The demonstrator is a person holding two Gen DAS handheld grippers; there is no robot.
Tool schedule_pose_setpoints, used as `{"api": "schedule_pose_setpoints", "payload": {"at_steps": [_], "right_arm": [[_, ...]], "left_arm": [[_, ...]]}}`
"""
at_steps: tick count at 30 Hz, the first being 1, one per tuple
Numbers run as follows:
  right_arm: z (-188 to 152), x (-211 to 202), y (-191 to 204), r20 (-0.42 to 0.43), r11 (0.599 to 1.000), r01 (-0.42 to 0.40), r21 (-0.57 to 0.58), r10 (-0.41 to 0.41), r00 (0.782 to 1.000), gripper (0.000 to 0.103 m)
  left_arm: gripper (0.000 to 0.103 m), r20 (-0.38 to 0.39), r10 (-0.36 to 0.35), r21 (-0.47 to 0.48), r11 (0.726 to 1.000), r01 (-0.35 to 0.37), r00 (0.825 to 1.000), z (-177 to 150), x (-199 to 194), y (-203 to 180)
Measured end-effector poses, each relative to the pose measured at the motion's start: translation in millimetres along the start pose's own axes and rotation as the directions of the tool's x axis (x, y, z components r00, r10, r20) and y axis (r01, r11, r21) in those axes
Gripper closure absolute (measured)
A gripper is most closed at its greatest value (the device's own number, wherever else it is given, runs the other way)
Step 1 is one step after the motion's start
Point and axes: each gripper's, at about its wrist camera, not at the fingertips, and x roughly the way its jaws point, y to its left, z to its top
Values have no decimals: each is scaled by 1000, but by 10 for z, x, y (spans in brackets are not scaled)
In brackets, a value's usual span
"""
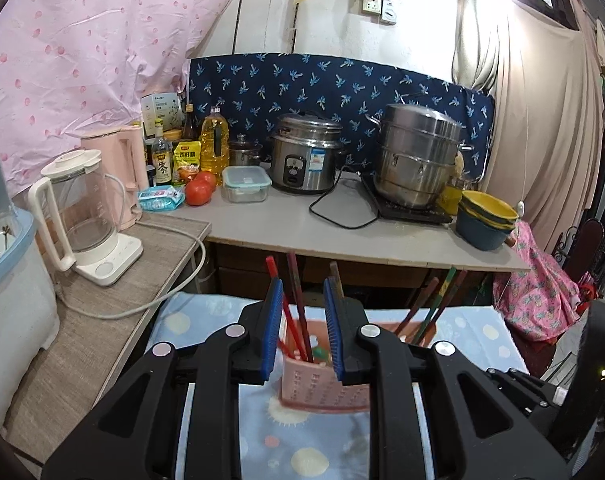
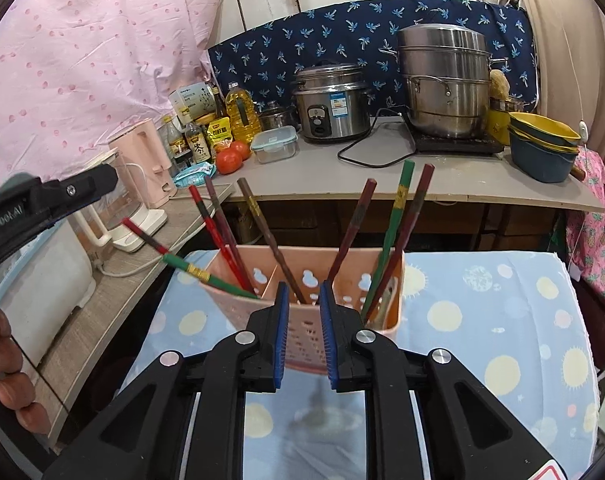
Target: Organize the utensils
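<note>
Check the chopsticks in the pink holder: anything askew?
Yes. One green chopstick with yellow bands lies nearly flat, sticking out over the left rim of the pink perforated plastic holder; the others stand steeper.

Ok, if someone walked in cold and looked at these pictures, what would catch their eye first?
Probably the pink basket on the spotted blue cloth right in front, with coloured chopsticks fanning out of it. Behind it, the steel steamer pot and rice cooker stand on the counter against a dark blue patterned cloth.
</note>
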Motion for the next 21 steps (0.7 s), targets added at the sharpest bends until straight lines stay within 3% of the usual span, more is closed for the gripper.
{"api": "schedule_pose_setpoints", "payload": {"at_steps": [6,15,18,21], "right_arm": [[-211,-269,42,-8,1000,12,-2,-12,1000,76],[-553,-614,54,-32,999,41,-10,-41,999,65],[-662,-707,52,-42,999,48,-6,-48,998,56],[-752,-767,52,-54,998,56,-4,-56,997,55]], "left_arm": [[81,-43,28,10,1000,-28,999,-240,-159,-38],[69,-120,56,28,998,-53,991,-694,-353,-118],[66,-139,55,32,998,-51,989,-833,-414,-147],[57,-155,62,33,998,-58,986,-968,-471,-163]]}}
